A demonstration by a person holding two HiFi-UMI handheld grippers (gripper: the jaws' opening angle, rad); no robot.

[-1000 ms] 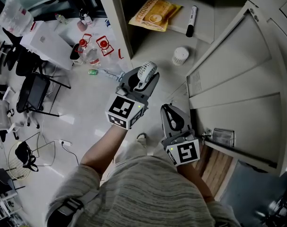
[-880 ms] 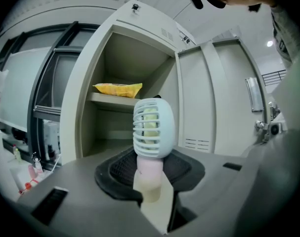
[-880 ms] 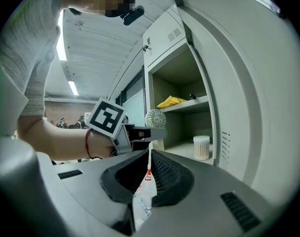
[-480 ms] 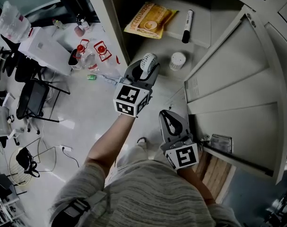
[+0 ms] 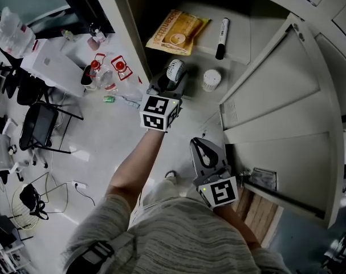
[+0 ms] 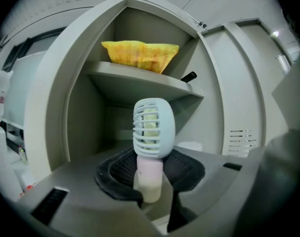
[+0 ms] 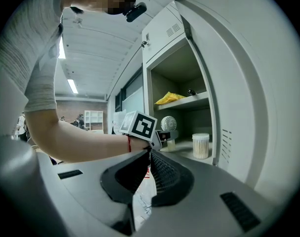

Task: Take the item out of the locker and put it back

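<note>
Nearest you, the right tongs [image 5: 200, 144] hang low by your grey knit sweater [image 5: 178, 233]. Jaws together, nothing in them, idle beside the open locker door [image 5: 275, 113].

Further out, the left tongs [image 6: 152, 191] are part-closed on the pink handle of a small handheld fan [image 6: 153, 127]. Its white grille head stands upright above the jaws. The head view puts the fan at the mouth of the locker [image 5: 133, 33], at the lower compartment's front left. It is held up, not resting on the compartment floor.

Progress, as a judgement: the fan is in your grip, so the take-out half looks done or nearly so. Which way it is travelling can't be told from here. What remains is at least setting it down inside and opening the tongs.

Lower compartment: a white tub of cotton swabs [image 5: 211, 80] stands just right of the fan, apart from it, with bare floor around it to land on.

Upper shelf [image 6: 140, 80]: a yellow snack bag [image 5: 175, 32] lies flat, with a black marker [image 5: 221, 30] to its right.

Room: pale glossy floor [image 5: 98, 136] to your left. A white counter [image 5: 53, 56] carries red-capped bottles [image 5: 104, 70], with a dark chair [image 5: 41, 113] below it and loose cables [image 5: 30, 198] near the wall.
</note>
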